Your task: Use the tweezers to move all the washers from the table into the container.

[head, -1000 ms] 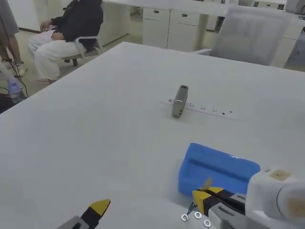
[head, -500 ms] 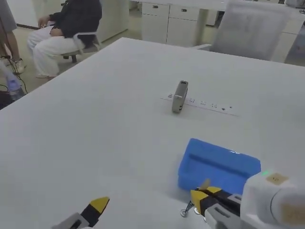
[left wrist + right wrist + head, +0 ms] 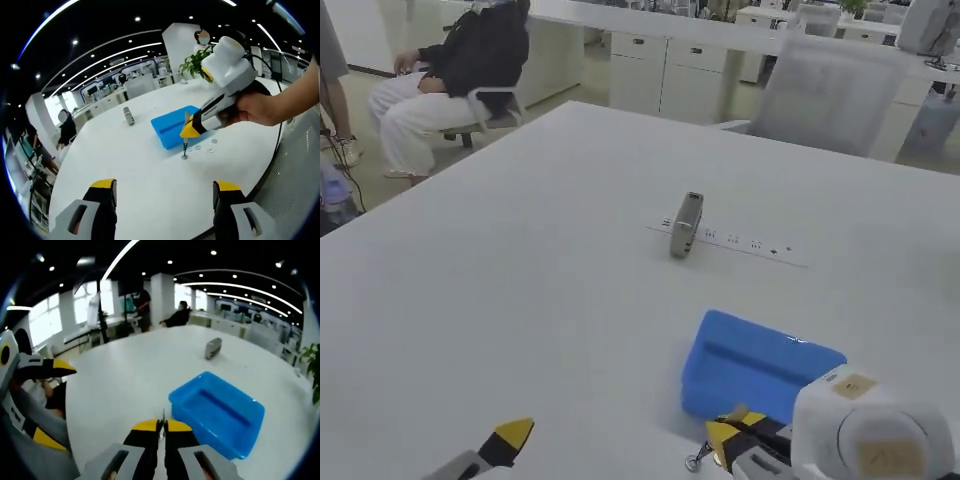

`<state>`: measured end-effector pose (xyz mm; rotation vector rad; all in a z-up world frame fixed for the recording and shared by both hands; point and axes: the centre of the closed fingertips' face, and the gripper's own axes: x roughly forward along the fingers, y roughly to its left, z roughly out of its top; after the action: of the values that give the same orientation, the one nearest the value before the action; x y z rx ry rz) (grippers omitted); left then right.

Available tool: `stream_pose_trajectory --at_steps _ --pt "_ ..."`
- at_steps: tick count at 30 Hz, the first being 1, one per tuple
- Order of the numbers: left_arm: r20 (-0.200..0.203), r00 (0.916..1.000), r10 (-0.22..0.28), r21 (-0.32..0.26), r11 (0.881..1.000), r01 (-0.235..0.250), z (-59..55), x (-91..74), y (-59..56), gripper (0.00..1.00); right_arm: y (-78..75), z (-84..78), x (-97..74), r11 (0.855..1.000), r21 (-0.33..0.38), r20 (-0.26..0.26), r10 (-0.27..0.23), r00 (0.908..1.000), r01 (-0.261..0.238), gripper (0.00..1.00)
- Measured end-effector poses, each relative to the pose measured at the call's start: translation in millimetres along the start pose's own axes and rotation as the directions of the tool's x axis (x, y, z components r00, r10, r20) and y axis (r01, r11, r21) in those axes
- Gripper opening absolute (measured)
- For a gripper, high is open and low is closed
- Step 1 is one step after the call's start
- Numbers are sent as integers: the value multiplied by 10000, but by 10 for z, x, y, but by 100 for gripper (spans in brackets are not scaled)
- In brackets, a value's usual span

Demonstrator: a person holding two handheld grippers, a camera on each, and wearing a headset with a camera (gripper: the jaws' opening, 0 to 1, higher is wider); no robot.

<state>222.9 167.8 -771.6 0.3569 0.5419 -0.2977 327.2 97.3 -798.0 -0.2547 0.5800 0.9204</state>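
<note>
White workbench [image 3: 520, 300] is filling most of my feed, with an open office lying behind it. I am holding the left gripper [image 3: 165, 186] low over bare tabletop, its jaws spread wide. I am pinching the tweezers [image 3: 184, 147] in the right gripper [image 3: 163, 426], jaws pressed together on them. They are pointing down at one washer [image 3: 184, 157]; whether the tip is touching it, I cannot tell. Other washers [image 3: 205, 148] are lying just beside it, near the blue container [image 3: 760, 365].
</note>
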Motion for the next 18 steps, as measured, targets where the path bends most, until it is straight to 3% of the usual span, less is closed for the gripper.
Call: stream_pose_trajectory --at_steps 3,18 --pt "18 10000 46 98 9999 -46 -1 2 6 80 33 10 6 9985 388 -118 384 9992 -379 0" --pt "142 9998 103 -161 9998 -101 11 13 23 85 -59 590 -302 9998 40 1047 199 9943 -205 0"
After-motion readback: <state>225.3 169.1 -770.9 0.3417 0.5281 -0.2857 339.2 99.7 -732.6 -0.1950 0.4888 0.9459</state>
